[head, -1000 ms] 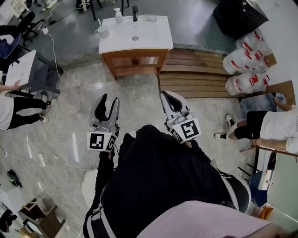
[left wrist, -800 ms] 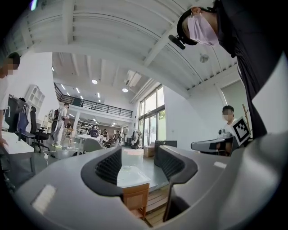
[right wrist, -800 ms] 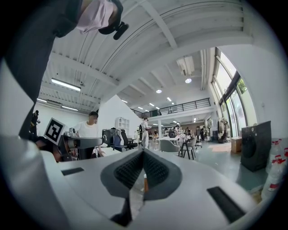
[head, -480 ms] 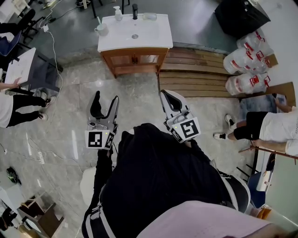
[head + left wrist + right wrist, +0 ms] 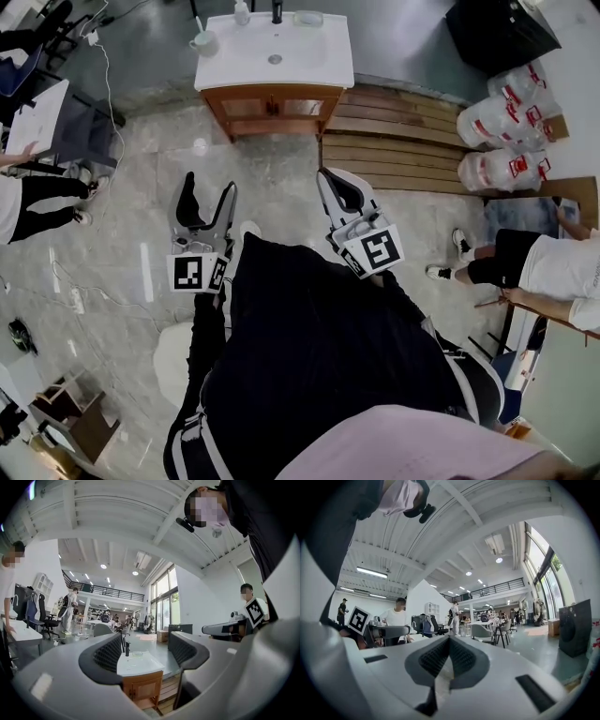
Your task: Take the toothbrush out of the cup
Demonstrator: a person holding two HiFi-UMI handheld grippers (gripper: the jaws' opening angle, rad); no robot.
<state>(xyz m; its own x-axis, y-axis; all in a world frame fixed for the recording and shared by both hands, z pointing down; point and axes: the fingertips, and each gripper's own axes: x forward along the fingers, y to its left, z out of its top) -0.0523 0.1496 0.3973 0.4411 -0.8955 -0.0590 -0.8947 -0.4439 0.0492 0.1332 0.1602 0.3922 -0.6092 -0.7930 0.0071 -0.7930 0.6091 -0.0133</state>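
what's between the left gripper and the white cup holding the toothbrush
In the head view, only bare glossy grey floor and the white sink top's edge separate the white cup from the left gripper, its opening jaws empty.

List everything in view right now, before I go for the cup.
vanity: one, white top on wood cabinet, far ahead
cup: one, white, vanity's left corner
toothbrush: one, colour unclear, standing in cup
bottle: one, pale, behind basin
tap: one, black, behind basin
planks: several, brown, on the floor right of vanity
jugs: several, white with red labels, far right
bystanders: two, white tops, left and right edges
left gripper: one, grey, empty, jaws opening
right gripper: one, grey, shut, empty
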